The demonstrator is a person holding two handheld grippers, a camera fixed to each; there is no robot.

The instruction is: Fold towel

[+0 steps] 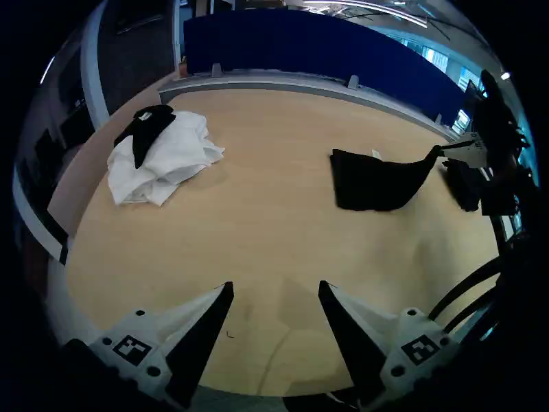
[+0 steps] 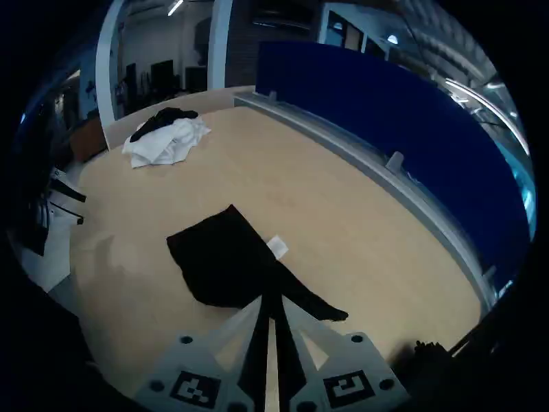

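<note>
Over the worktop (image 1: 274, 220), the right gripper (image 2: 272, 302) is pinched tight on a corner of the towel (image 2: 216, 264); the left gripper (image 1: 274, 285) is spread wide and holds nothing.
The black towel lies rumpled on the pale wood, drawn out to a point at the gripped corner, with a small white tag (image 2: 277, 246) at its edge. The left gripper hovers above bare wood, well apart from the towel. Toward the far corner sits a pile of white cloth (image 1: 171, 161) with a black piece (image 1: 147, 130) on top. A grey rail (image 1: 288, 82) and a blue partition (image 1: 316, 44) line the back edge, with a dim office beyond.
</note>
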